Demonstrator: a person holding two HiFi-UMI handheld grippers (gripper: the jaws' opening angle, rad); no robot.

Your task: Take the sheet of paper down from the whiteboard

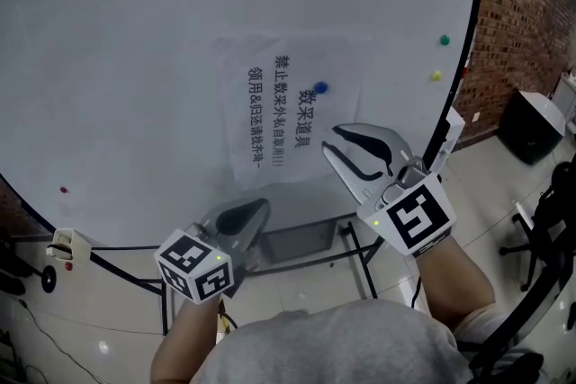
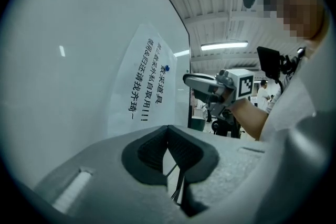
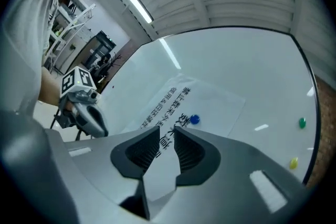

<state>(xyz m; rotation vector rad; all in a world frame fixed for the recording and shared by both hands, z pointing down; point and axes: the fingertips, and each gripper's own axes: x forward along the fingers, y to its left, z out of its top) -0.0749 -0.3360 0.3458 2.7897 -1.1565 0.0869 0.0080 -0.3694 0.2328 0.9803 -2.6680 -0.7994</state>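
Observation:
A white sheet of paper (image 1: 288,108) with black printed characters hangs on the whiteboard (image 1: 126,58), pinned by a blue magnet (image 1: 320,88) near its middle. My right gripper (image 1: 329,139) is open just in front of the sheet's lower right part, with nothing between its pads; in the right gripper view the gripper (image 3: 167,136) points at the paper (image 3: 210,102) below the blue magnet (image 3: 195,119). My left gripper (image 1: 256,211) is shut and empty, below the sheet's bottom edge. The left gripper view has its jaws (image 2: 169,136) closed beside the paper (image 2: 144,86).
Green (image 1: 444,40) and yellow (image 1: 436,75) magnets sit near the board's right edge, a red magnet (image 1: 63,190) at the lower left. The board's metal stand and tray (image 1: 301,240) lie below. A brick wall (image 1: 522,4) and a black chair (image 1: 549,220) are to the right.

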